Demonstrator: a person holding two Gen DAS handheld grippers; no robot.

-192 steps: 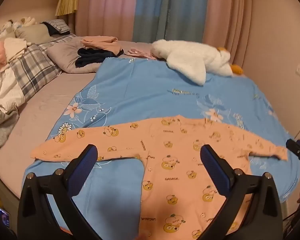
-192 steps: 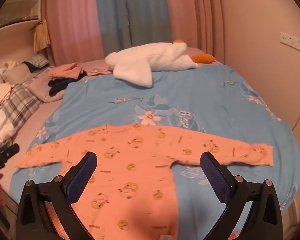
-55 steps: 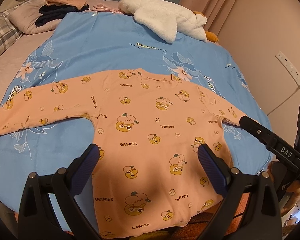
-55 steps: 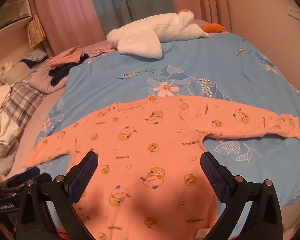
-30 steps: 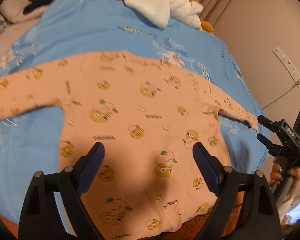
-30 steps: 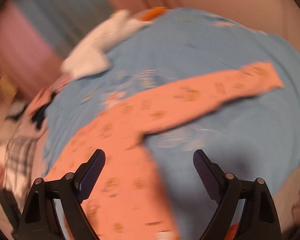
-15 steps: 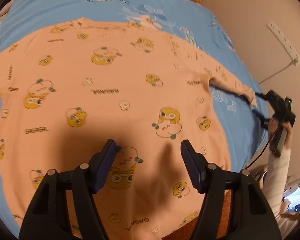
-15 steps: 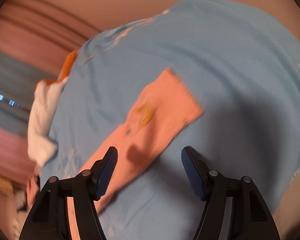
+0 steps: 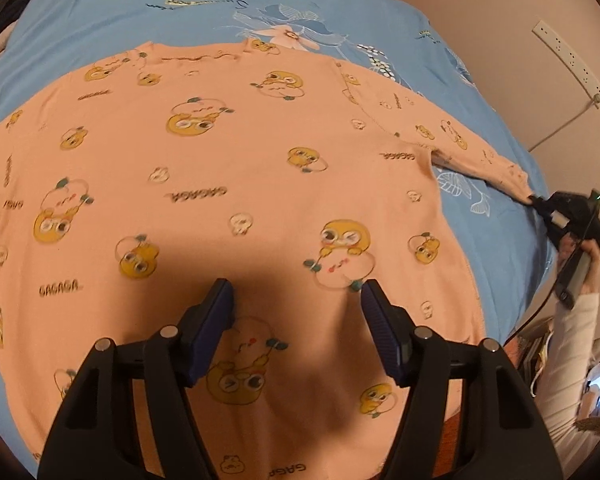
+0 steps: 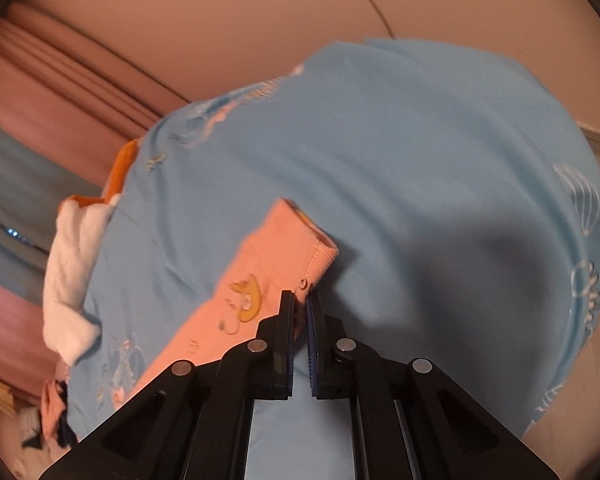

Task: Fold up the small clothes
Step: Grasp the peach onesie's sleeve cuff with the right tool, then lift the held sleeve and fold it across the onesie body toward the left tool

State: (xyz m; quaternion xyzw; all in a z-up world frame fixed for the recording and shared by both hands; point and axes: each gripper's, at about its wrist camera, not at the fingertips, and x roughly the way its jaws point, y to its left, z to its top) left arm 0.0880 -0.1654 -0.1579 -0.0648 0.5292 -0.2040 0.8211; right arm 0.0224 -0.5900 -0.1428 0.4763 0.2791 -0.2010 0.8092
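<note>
1. Peach shirt lies flat, front up, across the bed's near edge on the blue cover. Soft, light, limp; best taken at cuffs or hem corners.
2. Right gripper has just clamped shut on the right sleeve cuff; the bite looks shallow, though blur hinders.
3. Left gripper hangs half open over the lower body, holding nothing.
4. Since earlier: both grippers hovered wide; now they sit lower, closer.

You have a bed under a blue floral cover — the peach shirt lies spread flat across it, one sleeve reaching out to the right edge. At the far end a white plush toy rests on the cover.
</note>
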